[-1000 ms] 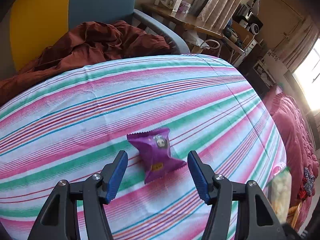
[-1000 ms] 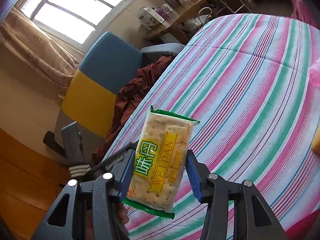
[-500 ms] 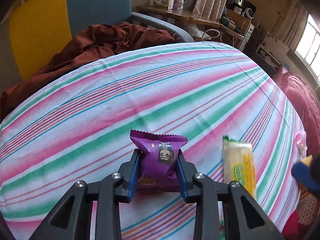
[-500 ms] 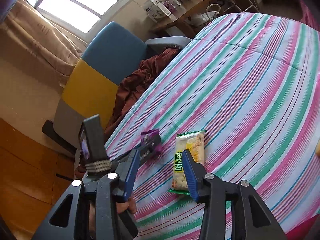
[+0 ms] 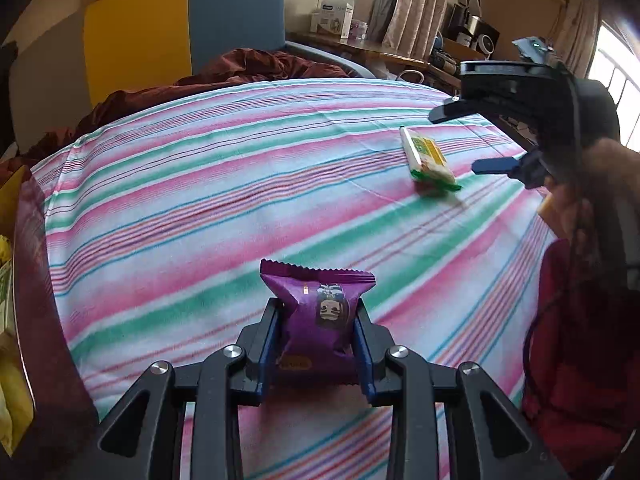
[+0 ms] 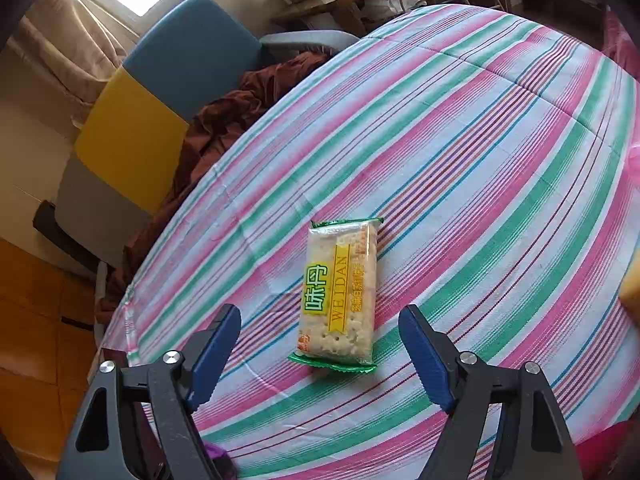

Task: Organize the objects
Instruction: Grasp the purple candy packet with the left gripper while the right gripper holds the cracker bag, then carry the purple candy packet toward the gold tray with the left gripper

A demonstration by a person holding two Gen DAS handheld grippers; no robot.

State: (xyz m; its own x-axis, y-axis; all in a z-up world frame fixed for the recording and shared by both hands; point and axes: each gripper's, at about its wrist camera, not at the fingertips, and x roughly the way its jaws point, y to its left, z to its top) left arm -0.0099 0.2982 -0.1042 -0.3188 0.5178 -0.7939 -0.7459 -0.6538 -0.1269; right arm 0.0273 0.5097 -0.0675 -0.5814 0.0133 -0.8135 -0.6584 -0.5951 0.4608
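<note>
My left gripper (image 5: 316,330) is shut on a purple snack packet (image 5: 318,316) and holds it above the striped bedspread (image 5: 224,200). A green and yellow cracker pack (image 6: 340,296) lies flat on the bedspread just ahead of my right gripper (image 6: 320,346), which is open and empty with the pack in front of its blue pads. The cracker pack (image 5: 426,158) also shows in the left wrist view at the far right, with the right gripper (image 5: 516,132) over it.
A blue and yellow armchair (image 5: 180,28) with a dark red blanket (image 5: 256,68) stands beyond the bed. A desk with boxes (image 5: 360,40) is behind it. Yellow packets in a dark container (image 5: 16,280) sit at the left edge. A red quilt (image 5: 576,340) lies at the right.
My left gripper closed on the purple packet and lifted it. My right gripper set the cracker pack on the bedspread, opened wide and drew back.
</note>
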